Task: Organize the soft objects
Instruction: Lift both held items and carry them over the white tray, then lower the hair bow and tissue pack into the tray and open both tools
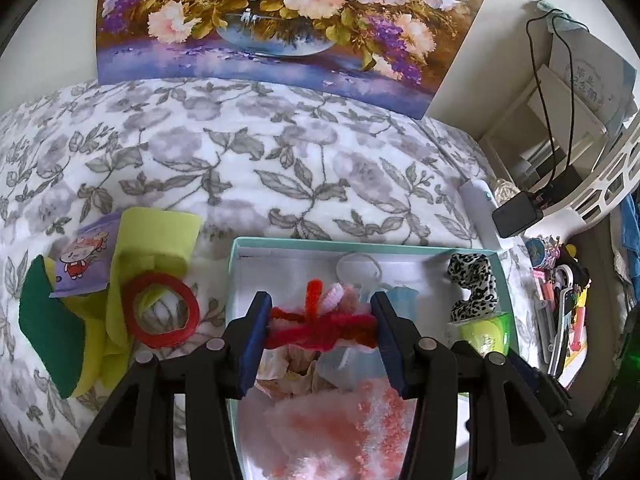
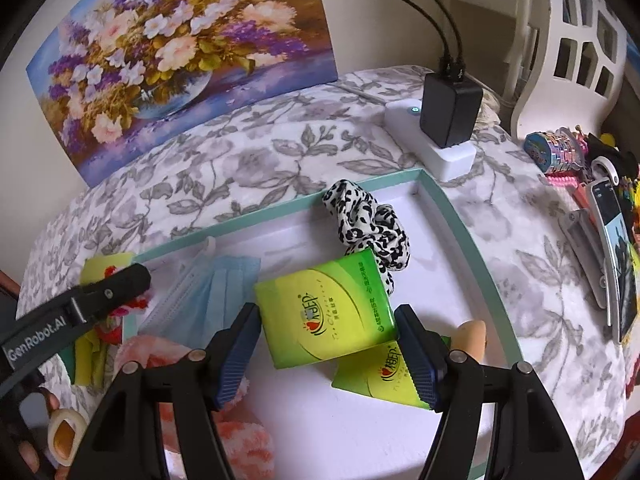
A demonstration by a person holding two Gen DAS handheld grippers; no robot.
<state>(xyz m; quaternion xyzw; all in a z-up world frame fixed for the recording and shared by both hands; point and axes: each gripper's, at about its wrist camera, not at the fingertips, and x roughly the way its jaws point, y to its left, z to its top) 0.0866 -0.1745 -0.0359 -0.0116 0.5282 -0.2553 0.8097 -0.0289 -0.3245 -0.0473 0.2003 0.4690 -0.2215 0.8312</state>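
Between the pads of the left gripper, a red pipe-cleaner bundle is clamped and is held over the white-floored box with the teal rim. Between the pads of the right gripper, a green tissue pack is gripped by its two short edges, also above the box.

Two risks are judged likely. The bundle is fuzzy and loosely twisted, so a strand could catch on a ribbed pad at release and be dragged back out. The tissue pack is wrapped in slick film and is pinched near one end; it could pivot or slide and drop onto the second green pack just beneath it, leaving a crooked stack.

Inside the box the following are found: a blue face mask, a leopard-print scrunchie, a pink fluffy item and the second pack. Outside it, on the floral cover, a green-and-yellow sponge, a yellow cloth and a red ring are left unsorted.
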